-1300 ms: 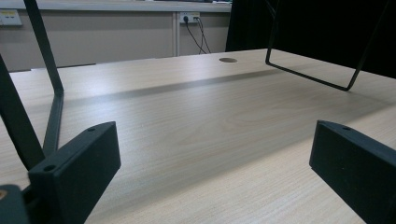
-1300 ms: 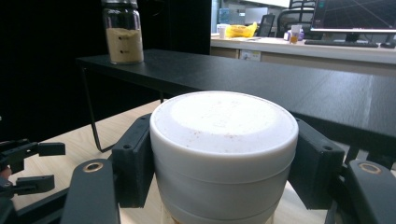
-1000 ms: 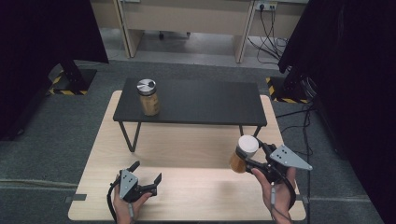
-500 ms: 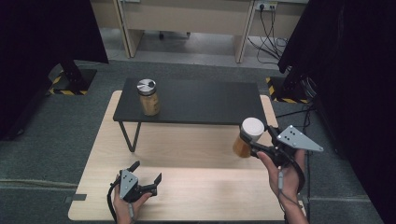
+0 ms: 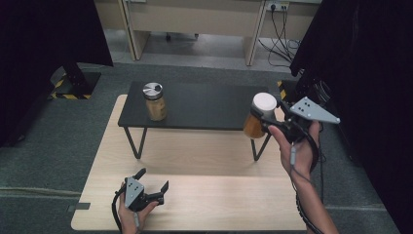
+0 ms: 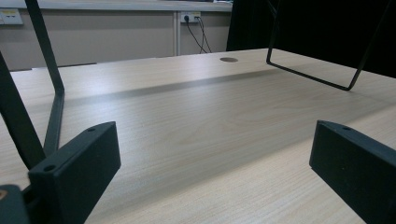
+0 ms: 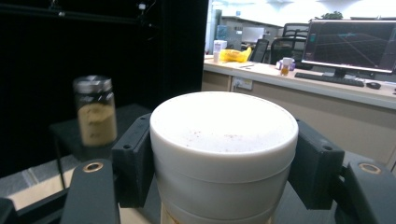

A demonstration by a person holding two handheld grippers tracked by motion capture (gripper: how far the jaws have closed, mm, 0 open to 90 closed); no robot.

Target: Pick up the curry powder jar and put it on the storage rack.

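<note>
Pale wooden tabletop is seen beneath the left gripper, whose jaws are held apart on nothing. A white-lidded jar is clamped upright in the right gripper, raised at the right end of the black stand. A metal-lidded jar is set toward the stand's left end, well apart.

A silver-lidded jar stands on the small black table atop the wooden tabletop.
</note>
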